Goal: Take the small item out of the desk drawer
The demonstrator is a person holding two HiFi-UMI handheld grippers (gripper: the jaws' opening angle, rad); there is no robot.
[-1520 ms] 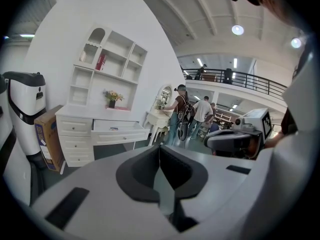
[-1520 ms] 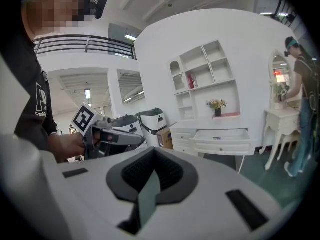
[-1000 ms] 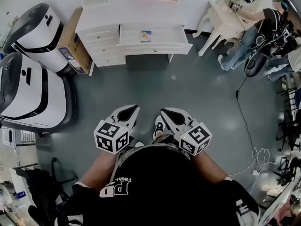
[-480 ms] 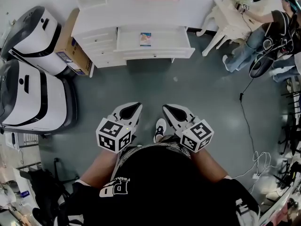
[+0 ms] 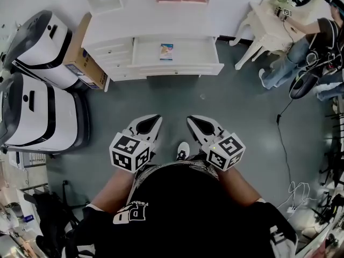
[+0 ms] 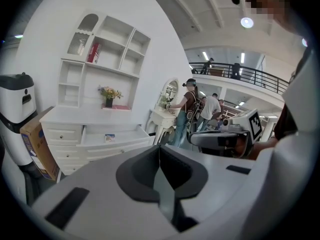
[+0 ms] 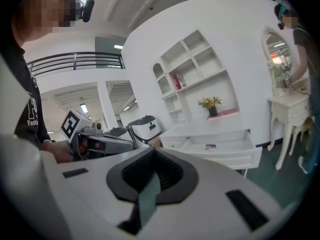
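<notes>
left tool point(image 5: 152, 118), right tool point(image 5: 192, 119) held closed, empty, at waist | small item point(image 5: 166, 51) exposed in opened drawer point(image 5: 177, 67), well apart, not yet reached

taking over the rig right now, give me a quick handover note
Left gripper: jaws together, empty, held in front of the waist.
Right gripper: jaws together, empty, beside the left one.
Small colourful flat item: lies in the open white drawer of the white desk, across a stretch of grey floor from the person.
Done: the drawer stands open.
Left: step up to the desk, open one gripper, close it on the item and lift it out of the drawer.
</notes>
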